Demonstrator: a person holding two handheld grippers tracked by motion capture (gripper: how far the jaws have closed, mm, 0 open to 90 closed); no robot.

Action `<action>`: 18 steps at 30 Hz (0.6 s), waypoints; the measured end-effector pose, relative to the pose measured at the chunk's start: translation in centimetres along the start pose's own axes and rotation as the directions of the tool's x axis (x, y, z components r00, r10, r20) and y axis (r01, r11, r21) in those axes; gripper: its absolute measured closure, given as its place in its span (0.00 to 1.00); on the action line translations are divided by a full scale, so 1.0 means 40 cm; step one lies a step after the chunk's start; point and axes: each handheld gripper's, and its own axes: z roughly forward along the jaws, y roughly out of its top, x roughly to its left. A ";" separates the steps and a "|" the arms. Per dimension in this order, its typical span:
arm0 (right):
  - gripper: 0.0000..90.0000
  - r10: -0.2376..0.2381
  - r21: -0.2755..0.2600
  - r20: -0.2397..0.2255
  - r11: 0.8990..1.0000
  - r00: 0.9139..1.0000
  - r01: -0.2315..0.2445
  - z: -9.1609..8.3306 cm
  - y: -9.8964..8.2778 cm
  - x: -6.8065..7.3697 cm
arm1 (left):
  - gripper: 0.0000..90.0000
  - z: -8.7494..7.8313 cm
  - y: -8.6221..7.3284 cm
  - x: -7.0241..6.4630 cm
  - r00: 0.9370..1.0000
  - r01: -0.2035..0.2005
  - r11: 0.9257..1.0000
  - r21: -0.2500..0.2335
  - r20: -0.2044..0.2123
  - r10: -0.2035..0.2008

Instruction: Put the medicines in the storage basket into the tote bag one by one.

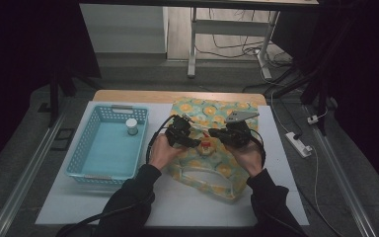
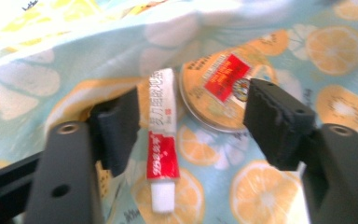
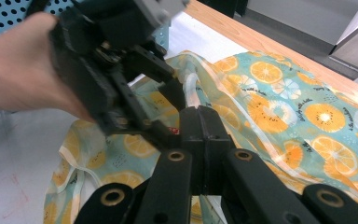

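The left claw stands released, its jaws on either side of a small red-and-white tube lying on the fruit-print bag near the counter's middle, just beside a round tin. The right claw is clenched, jaws pressed together over the bag.

High view looks forward and down over the table; both gripper views closely face the shared teal orange-slice-printed cloth bag.
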 end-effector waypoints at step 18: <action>1.00 -0.004 0.002 0.000 1.000 1.000 0.004 0.002 0.000 0.002 | 0.10 -0.134 -0.054 0.043 0.999 0.023 0.998 -0.052 0.036 -0.021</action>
